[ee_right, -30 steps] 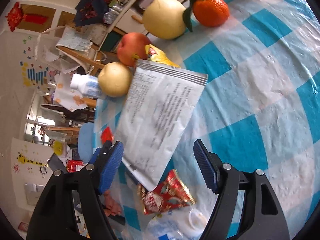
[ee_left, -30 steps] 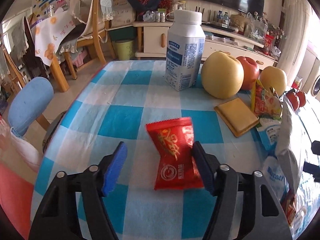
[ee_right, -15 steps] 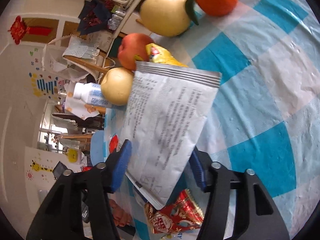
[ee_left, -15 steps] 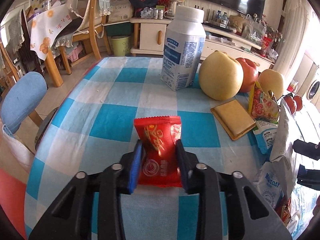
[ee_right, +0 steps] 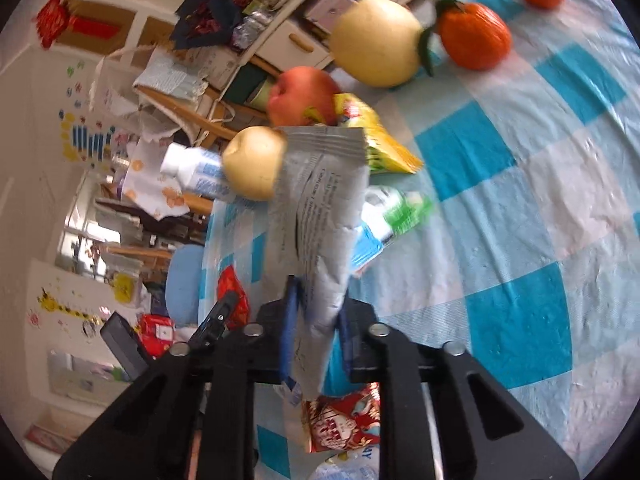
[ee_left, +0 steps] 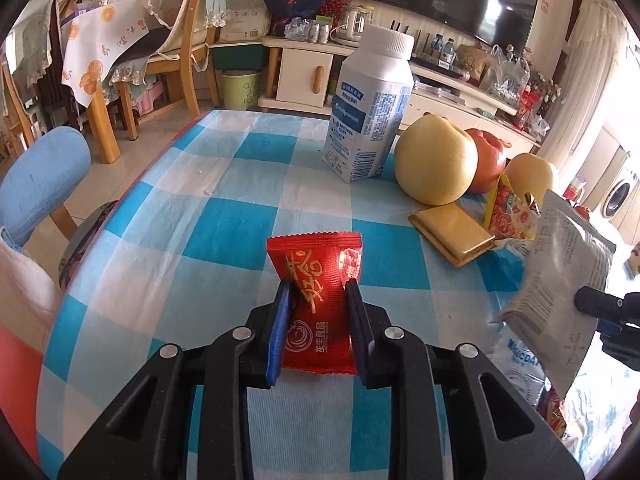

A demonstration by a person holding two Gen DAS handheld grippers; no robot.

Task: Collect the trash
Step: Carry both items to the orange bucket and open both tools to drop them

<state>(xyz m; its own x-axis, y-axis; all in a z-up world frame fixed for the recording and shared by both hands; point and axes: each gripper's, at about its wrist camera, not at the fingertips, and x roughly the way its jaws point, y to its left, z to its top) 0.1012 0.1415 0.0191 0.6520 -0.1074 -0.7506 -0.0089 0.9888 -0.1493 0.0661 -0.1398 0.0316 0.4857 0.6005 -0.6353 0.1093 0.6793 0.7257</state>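
My left gripper [ee_left: 319, 312] is shut on a red snack wrapper [ee_left: 318, 280] and holds it just above the blue checked tablecloth [ee_left: 224, 224]. My right gripper [ee_right: 316, 322] is shut on a silver foil bag [ee_right: 316, 216], lifted off the table and folded between the pads. The bag also shows at the right of the left wrist view [ee_left: 560, 280], with the right gripper [ee_left: 612, 312] behind it. More wrappers lie on the table: a yellow one [ee_right: 380, 140], a white-green-blue one [ee_right: 388, 220] and a red one [ee_right: 340, 420].
A white milk bottle [ee_left: 372, 112], two pears [ee_left: 436, 160], a red apple [ee_left: 486, 160] and a biscuit [ee_left: 452, 232] stand on the table's far side. Two oranges [ee_right: 474, 36] lie further right. A blue chair [ee_left: 36, 184] is at the table's left edge.
Both grippers closed: the left on the red wrapper, the right on the silver bag. Both items have since risen off the table, uncovering wrappers under the bag.
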